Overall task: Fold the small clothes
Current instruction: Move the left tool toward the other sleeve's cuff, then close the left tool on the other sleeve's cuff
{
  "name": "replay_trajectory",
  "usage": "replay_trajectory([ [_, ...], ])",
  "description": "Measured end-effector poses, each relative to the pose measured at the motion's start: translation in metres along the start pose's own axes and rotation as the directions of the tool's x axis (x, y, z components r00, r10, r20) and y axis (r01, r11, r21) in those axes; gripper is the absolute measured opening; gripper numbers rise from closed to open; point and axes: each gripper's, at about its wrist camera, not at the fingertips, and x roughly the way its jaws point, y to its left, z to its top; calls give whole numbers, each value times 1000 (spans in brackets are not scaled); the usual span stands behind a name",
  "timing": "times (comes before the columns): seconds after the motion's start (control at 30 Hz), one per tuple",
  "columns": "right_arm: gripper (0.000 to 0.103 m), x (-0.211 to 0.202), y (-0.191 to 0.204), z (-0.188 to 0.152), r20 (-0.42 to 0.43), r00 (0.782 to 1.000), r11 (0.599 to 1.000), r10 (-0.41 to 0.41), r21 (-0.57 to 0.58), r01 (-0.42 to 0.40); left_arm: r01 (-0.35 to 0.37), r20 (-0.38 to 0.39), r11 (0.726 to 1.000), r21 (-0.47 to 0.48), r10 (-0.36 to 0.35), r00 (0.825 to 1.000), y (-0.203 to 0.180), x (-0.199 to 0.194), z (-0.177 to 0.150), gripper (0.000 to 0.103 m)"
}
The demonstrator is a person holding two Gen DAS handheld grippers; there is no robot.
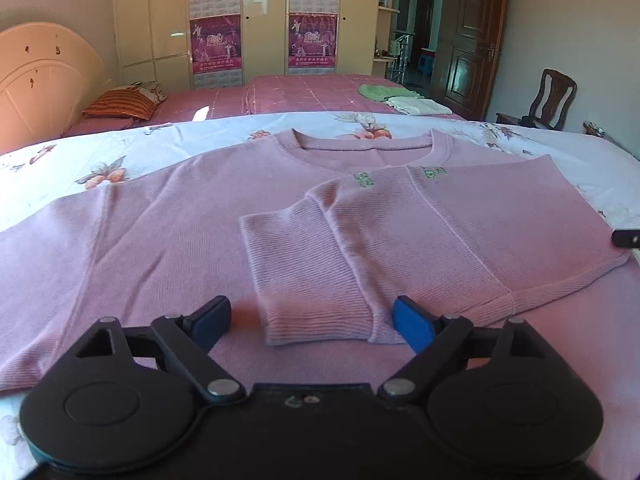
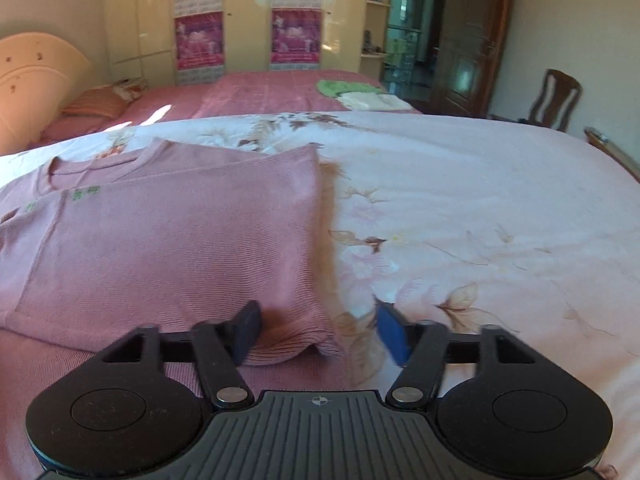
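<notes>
- On the floral bedspread [image 2: 480, 184]: pink sweater [image 1: 168, 216], neck away from the cameras, right side and sleeve folded inward.
- Left gripper [image 1: 312, 322]: jaws wide, straddling the folded sleeve cuff [image 1: 316, 312], gripping nothing.
- Right gripper [image 2: 318, 332]: jaws wide, empty, around the fold's near corner.
- Unfolded side lies leftward, nearer the left gripper.

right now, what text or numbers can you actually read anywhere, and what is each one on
"2010" or close: large numerals on the purple calendar posters on the wardrobe doors; last digits uncertain.
Posters' smaller lines and date grids: too small to read.
Green embroidery on the pink sweater: partly folded under, unreadable.
Right wrist view: all blurred.
</notes>
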Motion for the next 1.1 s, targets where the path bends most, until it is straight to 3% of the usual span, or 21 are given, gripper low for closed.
replay_trajectory([
  [0.1, 80, -25, -6, -5, 33, 998, 998, 50, 43, -51, -73, 15, 995, -74, 74, 997, 39, -31, -15, 91],
  [0.17, 80, -33, -3, -12, 40, 998, 998, 54, 31, -55, -96, 34, 976, -197, 104, 994, 82, -57, -32, 91],
  [0.27, 80, -34, 7, -20, 25, 999, 998, 37, 40, -38, -190, 24, 918, -349, 211, 977, 151, -90, -62, 89],
  [0.4, 80, -33, 23, -23, 14, 999, 995, 48, 88, -49, -275, -21, 810, -518, 310, 951, 241, -123, -96, 82],
  [0.43, 80, -32, 28, -23, 12, 998, 994, 54, 91, -55, -254, 1, 790, -558, 307, 952, 259, -130, -102, 80],
  [0.53, 80, -30, 48, -22, 3, 997, 994, 71, 82, -71, -167, 65, 690, -705, 297, 952, 313, -146, -116, 79],
  [0.63, 80, -31, 63, -20, 0, 997, 993, 80, 91, -80, -15, 162, 567, -823, 259, 952, 354, -149, -127, 79],
  [0.7, 80, -32, 71, -17, 2, 997, 992, 81, 93, -81, 14, 182, 521, -853, 273, 945, 369, -144, -126, 76],
  [0.8, 80, -33, 80, -11, 8, 997, 993, 83, 84, -84, 56, 221, 484, -873, 291, 931, 383, -141, -129, 74],
  [0.9, 80, -32, 86, -5, 11, 997, 994, 80, 79, -80, 67, 243, 501, -863, 295, 924, 392, -136, -127, 73],
  [0.97, 80, -29, 87, -1, 12, 997, 993, 76, 92, -76, 76, 253, 493, -867, 303, 919, 398, -135, -128, 66],
  [1.0, 80, -29, 87, 0, 15, 997, 992, 76, 99, -77, 73, 247, 477, -876, 314, 917, 400, -135, -129, 61],
  [1.07, 80, -30, 88, 2, 18, 997, 991, 76, 107, -77, 60, 218, 426, -903, 331, 918, 405, -136, -134, 42],
  [1.1, 80, -29, 89, 3, 16, 997, 991, 77, 106, -78, 68, 218, 407, -911, 335, 917, 405, -135, -136, 40],
])
